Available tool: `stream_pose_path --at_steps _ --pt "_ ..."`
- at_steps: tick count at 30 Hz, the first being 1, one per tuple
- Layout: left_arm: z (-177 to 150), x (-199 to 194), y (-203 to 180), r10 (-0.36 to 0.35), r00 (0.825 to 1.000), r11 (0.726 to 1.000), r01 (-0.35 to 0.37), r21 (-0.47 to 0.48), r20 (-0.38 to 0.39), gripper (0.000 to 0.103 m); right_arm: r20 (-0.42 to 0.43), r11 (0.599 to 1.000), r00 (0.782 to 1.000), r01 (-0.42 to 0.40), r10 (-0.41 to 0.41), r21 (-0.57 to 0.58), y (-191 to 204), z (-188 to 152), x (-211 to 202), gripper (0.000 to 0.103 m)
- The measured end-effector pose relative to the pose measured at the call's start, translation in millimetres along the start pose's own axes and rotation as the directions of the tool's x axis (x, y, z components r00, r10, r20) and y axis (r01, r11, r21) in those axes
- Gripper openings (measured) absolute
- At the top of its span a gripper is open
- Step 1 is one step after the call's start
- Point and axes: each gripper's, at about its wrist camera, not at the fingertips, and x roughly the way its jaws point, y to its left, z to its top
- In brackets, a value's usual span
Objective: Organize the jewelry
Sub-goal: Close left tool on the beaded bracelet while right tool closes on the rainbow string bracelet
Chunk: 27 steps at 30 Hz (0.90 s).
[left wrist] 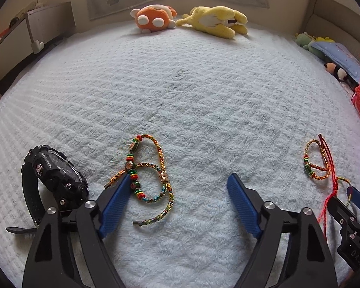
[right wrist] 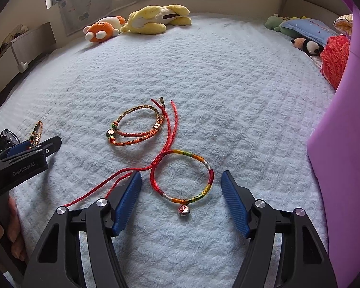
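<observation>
Left wrist view alone shows the black digital watch (left wrist: 52, 180) whole, lying on its side at lower left with its strap curving toward the bottom edge. Just right of it lies a multicoloured braided bracelet with beads (left wrist: 147, 180), coiled in loose loops whose long axis runs from upper left to lower right. The left gripper (left wrist: 177, 187) has its jaws apart with nothing pressed between them; its left blue finger (left wrist: 115, 204) overlaps the bracelet's edge, though whether it touches I cannot tell.

Only the right wrist view shows the red cord bracelet with rainbow band (right wrist: 182, 176) in full: a round loop at lower centre, a small silver bell (right wrist: 183, 211) hanging at its near edge, and red tails running up and toward lower left. It lies between the spread jaws of the right gripper (right wrist: 181, 180), which do not press it. Above it sits an orange-and-gold braided bracelet (right wrist: 136, 129), its oval lying left to right; the left view shows this one small at far right (left wrist: 316, 160).

Everything rests on a pale blue fleecy blanket (left wrist: 192, 91) over a bed. An orange plush toy (left wrist: 153, 19) and a yellow plush toy (left wrist: 216, 20) lie at the far edge, more soft toys at right, and purple fabric (right wrist: 343, 144) fills the right wrist view's right side. A hand (right wrist: 2, 230) shows at lower left there.
</observation>
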Motion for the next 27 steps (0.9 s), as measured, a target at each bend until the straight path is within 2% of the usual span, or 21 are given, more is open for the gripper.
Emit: stream_pose_path --at_steps 3,4,7,8,9,13,17,27 --pt "-2.0 -4.3 4.5 -0.006 1.0 1.0 0.007 -0.026 0.016 0.047 0.001 1.0 1.0 -0.007 0.007 0.008 -1.8 0.0 -1.4 0.06" --pt "-2.6 -5.3 5.0 -0.005 1.0 1.0 0.005 -0.029 0.02 0.044 0.001 1.0 1.0 -0.007 0.007 0.011 -2.7 0.2 -2.0 0.056" --pt "-4.4 -8.0 0.7 -0.01 1.0 1.0 0.01 -0.002 0.029 0.027 0.0 1.0 1.0 -0.005 0.005 0.001 -0.9 -0.1 -3.7 0.042" --pt "-5.0 -9.5 -2.5 -0.018 0.999 1.0 0.018 0.016 0.032 0.017 0.001 1.0 1.0 -0.003 0.003 -0.01 1.1 0.2 -4.4 0.037" --pt "-5.9 -11.4 -5.8 -0.007 0.999 0.999 0.006 0.035 0.038 0.011 0.001 1.0 1.0 0.001 -0.001 -0.023 3.5 0.2 -4.9 0.035" --pt "-10.6 -16.1 -2.2 -0.017 0.999 1.0 0.016 0.026 0.039 0.008 0.006 0.999 1.0 0.001 -0.001 -0.036 6.0 -0.6 -8.6 0.014" --pt "-17.3 -24.0 -2.4 -0.02 0.999 0.999 0.018 0.041 0.044 0.007 0.006 1.0 1.0 -0.005 0.006 -0.027 5.1 -4.1 -11.9 0.005" --pt "-40.9 -42.3 -3.3 -0.062 0.998 0.996 0.061 0.063 0.011 0.007 -0.001 0.999 0.999 -0.047 0.047 -0.012 14.4 -21.0 -25.8 0.004"
